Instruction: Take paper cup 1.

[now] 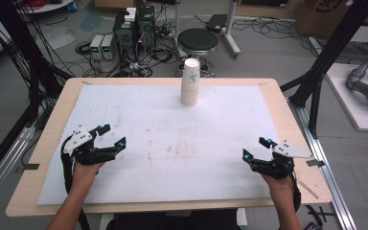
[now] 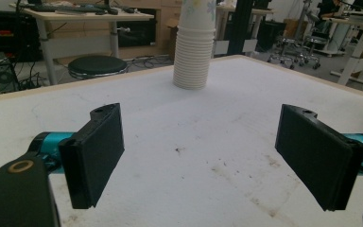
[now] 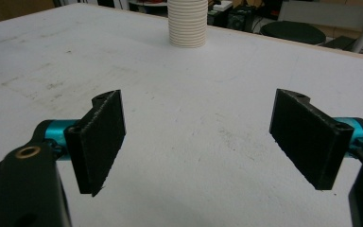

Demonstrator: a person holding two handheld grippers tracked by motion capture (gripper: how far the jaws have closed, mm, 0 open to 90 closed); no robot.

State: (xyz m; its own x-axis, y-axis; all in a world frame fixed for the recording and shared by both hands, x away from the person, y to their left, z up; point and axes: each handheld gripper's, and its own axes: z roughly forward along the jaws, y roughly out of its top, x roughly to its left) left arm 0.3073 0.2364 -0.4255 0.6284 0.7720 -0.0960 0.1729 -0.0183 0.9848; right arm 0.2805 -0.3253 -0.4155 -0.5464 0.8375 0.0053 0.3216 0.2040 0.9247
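Black jaw pads of left gripper [image 2: 203, 156] in the foreground of its own view: spread wide, nothing between, bare stained white sheet [image 2: 203, 137] beneath. Same for right gripper [image 3: 198, 142]: jaws wide apart, empty, hovering low over the sheet. Seen from the high view, left gripper [image 1: 111, 135] near the left edge of the sheet, right gripper [image 1: 257, 148] near the right edge, both at the person's side of the table [image 1: 52, 115] and pointing inward and forward. Stack of nested paper cups [image 1: 190, 81] upright at the far middle of the sheet, well apart from both grippers, untouched. Judged from this: work barely begun, no cup lifted off, none set elsewhere on the sheet. Left to do: reach forward, steady the stack, pull cups off.
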